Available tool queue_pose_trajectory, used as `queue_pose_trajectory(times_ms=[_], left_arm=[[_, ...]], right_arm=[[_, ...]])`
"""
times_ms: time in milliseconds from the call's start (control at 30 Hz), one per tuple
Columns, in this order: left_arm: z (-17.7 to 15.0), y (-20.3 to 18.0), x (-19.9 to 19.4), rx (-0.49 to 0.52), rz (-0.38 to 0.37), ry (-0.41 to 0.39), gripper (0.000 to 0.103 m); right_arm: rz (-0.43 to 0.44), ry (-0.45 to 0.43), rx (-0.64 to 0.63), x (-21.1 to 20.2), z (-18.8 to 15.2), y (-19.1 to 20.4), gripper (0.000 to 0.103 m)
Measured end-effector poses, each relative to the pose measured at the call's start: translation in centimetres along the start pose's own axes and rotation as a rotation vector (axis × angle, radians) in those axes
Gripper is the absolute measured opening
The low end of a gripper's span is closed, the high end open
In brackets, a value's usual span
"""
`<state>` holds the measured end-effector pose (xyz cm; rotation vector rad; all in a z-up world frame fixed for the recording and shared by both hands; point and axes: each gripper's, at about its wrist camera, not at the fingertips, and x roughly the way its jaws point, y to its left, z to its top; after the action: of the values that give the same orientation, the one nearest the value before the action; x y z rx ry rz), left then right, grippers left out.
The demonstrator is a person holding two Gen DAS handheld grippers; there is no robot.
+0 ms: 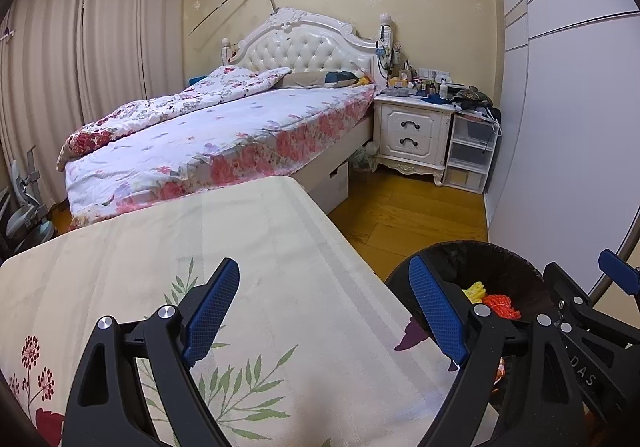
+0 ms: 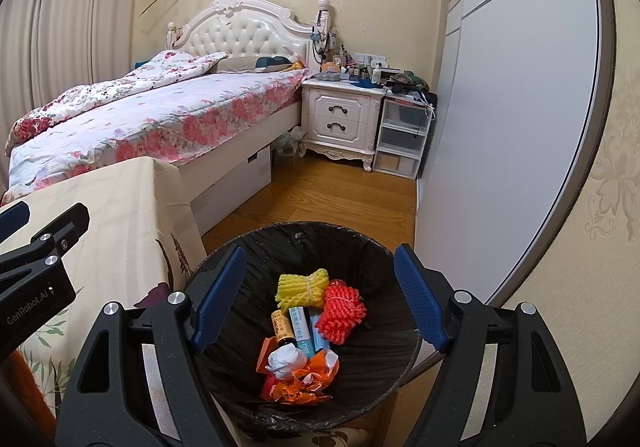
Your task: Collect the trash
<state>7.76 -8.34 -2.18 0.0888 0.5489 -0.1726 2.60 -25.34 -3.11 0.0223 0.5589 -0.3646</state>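
A bin lined with a black bag (image 2: 360,247) stands on the floor beside the table. It holds a yellow foam net (image 2: 303,288), a red foam net (image 2: 341,313), a small brown bottle (image 2: 283,328), a blue-white box (image 2: 302,329), a crumpled white wad (image 2: 286,363) and orange wrappers (image 2: 304,387). My right gripper (image 2: 320,299) is open and empty, right above the bin. My left gripper (image 1: 326,311) is open and empty over the table's right edge; the bin (image 1: 480,263) shows to its right, with the right gripper (image 1: 592,307) above it.
The table wears a cream floral cloth (image 1: 200,247). Behind it stand a bed with a floral cover (image 1: 224,135), a white nightstand (image 1: 412,131) with clutter, plastic drawers (image 1: 470,155) and a white wardrobe (image 2: 500,107). Wooden floor (image 2: 340,199) lies between them.
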Motion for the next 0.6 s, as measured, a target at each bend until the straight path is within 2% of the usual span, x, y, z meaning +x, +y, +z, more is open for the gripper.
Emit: queue_pose_trajectory(times_ms=[367,600], left_arm=[[-0.6,2.2,-0.2,-0.017,0.022,0.039,0.084],[-1.3,5.8,-0.9,-0.047,0.089,0.066,0.084]], right_arm=[[0.019,-0.003,-0.028,-0.3,0.0,1.4,0.075],[0.063,0.0,-0.072,-1.0,0.2,4.0,0.076]])
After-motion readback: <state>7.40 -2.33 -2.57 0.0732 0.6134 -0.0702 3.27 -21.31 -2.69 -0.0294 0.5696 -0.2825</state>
